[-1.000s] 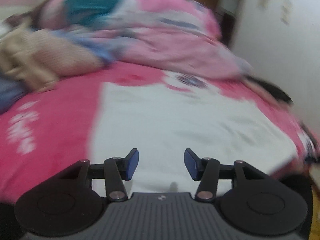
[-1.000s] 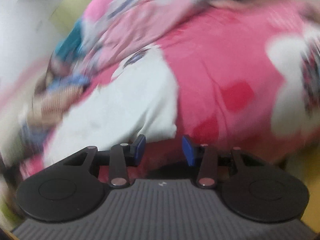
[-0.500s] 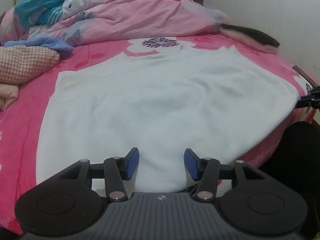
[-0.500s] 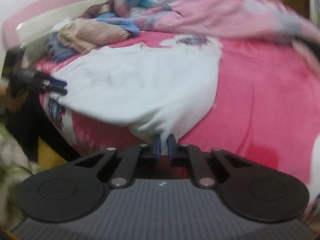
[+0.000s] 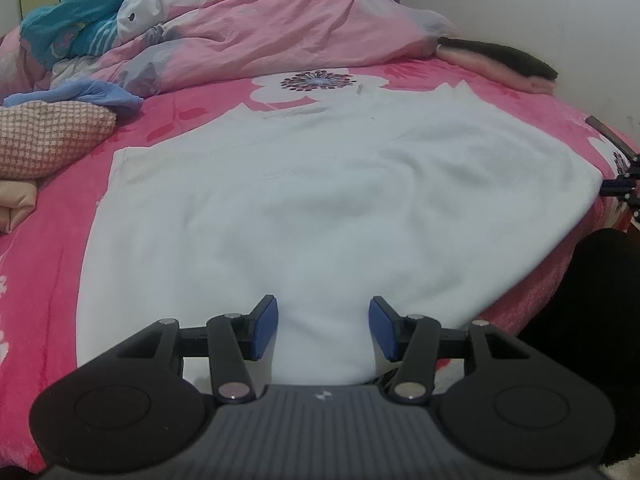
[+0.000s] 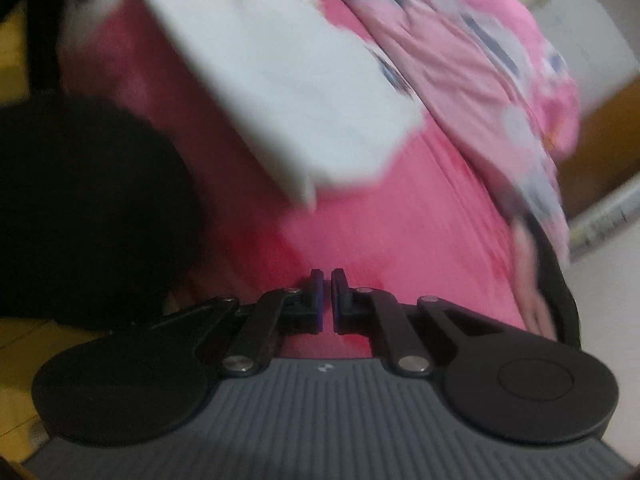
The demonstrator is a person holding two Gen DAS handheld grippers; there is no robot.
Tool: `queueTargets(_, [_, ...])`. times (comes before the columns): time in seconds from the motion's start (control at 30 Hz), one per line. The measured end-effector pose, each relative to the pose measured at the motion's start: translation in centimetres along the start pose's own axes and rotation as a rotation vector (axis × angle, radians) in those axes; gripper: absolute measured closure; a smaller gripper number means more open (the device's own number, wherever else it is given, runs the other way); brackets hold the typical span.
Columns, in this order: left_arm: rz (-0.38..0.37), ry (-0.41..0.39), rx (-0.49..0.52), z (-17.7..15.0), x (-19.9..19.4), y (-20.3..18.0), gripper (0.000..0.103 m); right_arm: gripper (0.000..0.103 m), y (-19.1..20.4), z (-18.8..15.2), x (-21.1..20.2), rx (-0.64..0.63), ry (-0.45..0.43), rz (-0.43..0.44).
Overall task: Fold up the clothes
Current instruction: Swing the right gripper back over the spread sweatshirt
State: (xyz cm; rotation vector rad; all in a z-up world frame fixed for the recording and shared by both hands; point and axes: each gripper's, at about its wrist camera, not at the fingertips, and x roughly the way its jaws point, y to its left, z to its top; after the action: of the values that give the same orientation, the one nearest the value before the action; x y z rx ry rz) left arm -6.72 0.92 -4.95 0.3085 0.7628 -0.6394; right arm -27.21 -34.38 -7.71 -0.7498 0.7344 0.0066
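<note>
A white garment (image 5: 320, 200) lies spread flat on the pink bed sheet (image 5: 44, 248). My left gripper (image 5: 323, 330) is open, its blue pads on either side of the garment's near hem at the bed's front edge. In the blurred right wrist view the white garment (image 6: 288, 92) lies up and left. My right gripper (image 6: 325, 300) is nearly shut with nothing between its pads, over the pink sheet (image 6: 420, 220) and clear of the garment's corner. The right gripper's tip also shows at the far right of the left wrist view (image 5: 618, 188).
A crumpled pink duvet (image 5: 280, 28) and teal cloth (image 5: 76, 28) pile at the back. A checked pillow (image 5: 48, 140) and blue cloth (image 5: 84, 96) lie at left. A dark and pink folded item (image 5: 500, 60) lies at the back right. A dark shape (image 6: 88, 208) is at left.
My right gripper held the garment's corner half a second ago; now it holds nothing and has swung away over the sheet. My left gripper stays open at the hem.
</note>
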Motion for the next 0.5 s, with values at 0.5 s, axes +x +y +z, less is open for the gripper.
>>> queueTargets(0.5, [0.004,-0.052,-0.188,-3.6,-3.4,4.7,0.049,0.098,-2.3,2.4,-0.1,0.797,-0.111,0.167])
